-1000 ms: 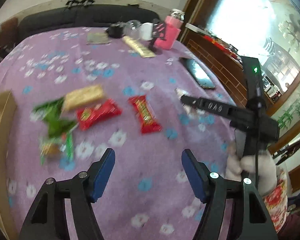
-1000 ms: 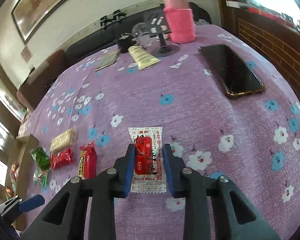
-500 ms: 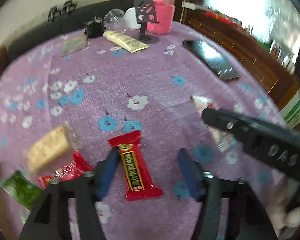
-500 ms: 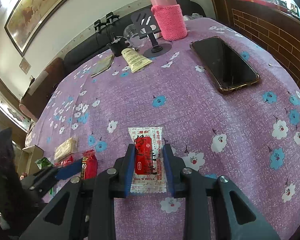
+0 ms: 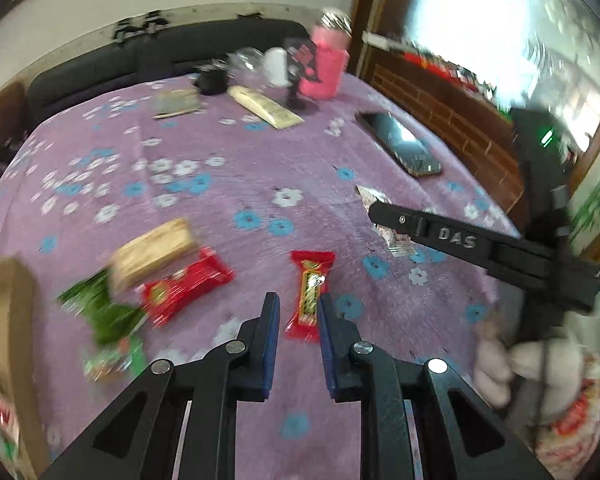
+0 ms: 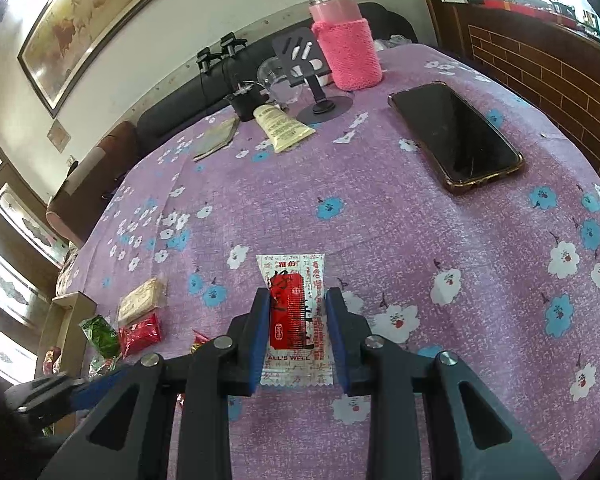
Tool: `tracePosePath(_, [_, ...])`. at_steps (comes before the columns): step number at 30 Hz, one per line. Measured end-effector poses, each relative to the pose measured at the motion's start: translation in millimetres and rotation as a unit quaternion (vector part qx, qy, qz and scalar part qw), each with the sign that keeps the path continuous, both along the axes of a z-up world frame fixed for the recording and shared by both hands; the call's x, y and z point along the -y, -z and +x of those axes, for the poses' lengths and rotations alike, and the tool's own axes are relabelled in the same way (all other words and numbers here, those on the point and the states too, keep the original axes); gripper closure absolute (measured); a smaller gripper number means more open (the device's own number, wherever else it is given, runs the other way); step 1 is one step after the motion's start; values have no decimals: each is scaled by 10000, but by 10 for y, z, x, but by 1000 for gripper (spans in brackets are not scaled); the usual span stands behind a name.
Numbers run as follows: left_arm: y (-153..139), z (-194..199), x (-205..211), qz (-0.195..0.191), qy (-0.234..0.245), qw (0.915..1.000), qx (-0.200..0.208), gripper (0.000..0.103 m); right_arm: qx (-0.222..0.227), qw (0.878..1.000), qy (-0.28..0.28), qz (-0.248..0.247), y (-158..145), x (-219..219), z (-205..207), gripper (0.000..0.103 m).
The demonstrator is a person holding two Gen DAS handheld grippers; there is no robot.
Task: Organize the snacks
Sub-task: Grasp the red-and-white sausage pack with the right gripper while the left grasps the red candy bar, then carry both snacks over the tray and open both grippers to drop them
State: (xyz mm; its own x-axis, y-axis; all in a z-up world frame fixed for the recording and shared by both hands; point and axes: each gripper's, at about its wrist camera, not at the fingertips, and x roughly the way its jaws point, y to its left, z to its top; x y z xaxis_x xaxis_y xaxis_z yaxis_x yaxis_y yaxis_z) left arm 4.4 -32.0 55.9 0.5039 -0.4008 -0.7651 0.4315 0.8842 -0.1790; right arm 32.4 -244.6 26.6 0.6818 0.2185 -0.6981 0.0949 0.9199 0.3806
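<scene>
Over red bar (image 5: 309, 295), left claw (image 5: 299, 312) narrowed

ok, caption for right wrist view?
Right gripper shut on white-and-red snack packet over the floral purple tablecloth.

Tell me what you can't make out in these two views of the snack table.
- Left wrist view: the green packets are motion-blurred; print unreadable.
- Left wrist view: the cardboard box is cut off by the left edge; its contents barely show.
- Right wrist view: the narrow red bar is mostly hidden behind the right claw.
- Left wrist view: whether the left claw actually pinches that bar is unclear.
</scene>
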Motion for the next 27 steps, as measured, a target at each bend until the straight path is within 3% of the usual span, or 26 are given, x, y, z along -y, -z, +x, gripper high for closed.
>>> tracePosePath(8, [-204, -343, -890, -596, -779, 9950, 161, 84, 5, 9999, 69, -154, 42, -109, -48, 76])
tracePosePath(11, [-194, -348, -1038, -812, -779, 9936, 61, 83, 25, 9999, 44, -161, 0, -128, -115, 76])
tracePosePath(16, [-87, -264, -612, -674, -26, 9977, -17, 60, -22, 10000, -20, -45, -45, -135, -346, 76])
tracePosePath(21, [143, -22, 63, -351, 557, 9977, -166, 60, -17, 10000, -93, 2, -91, -93, -542, 76])
tracePosePath(25, [339, 159, 463, 197, 769, 9967, -188, 60, 26, 9998, -163, 62, -117, -39, -648, 76])
tracePosePath(26, [377, 179, 551, 503, 762, 9958, -74, 60, 36, 9998, -178, 98, -119, -22, -658, 76])
tracePosePath(27, [412, 193, 600, 700, 761, 9946, -64, 72, 39, 9997, -190, 120, -117, -18, -664, 76])
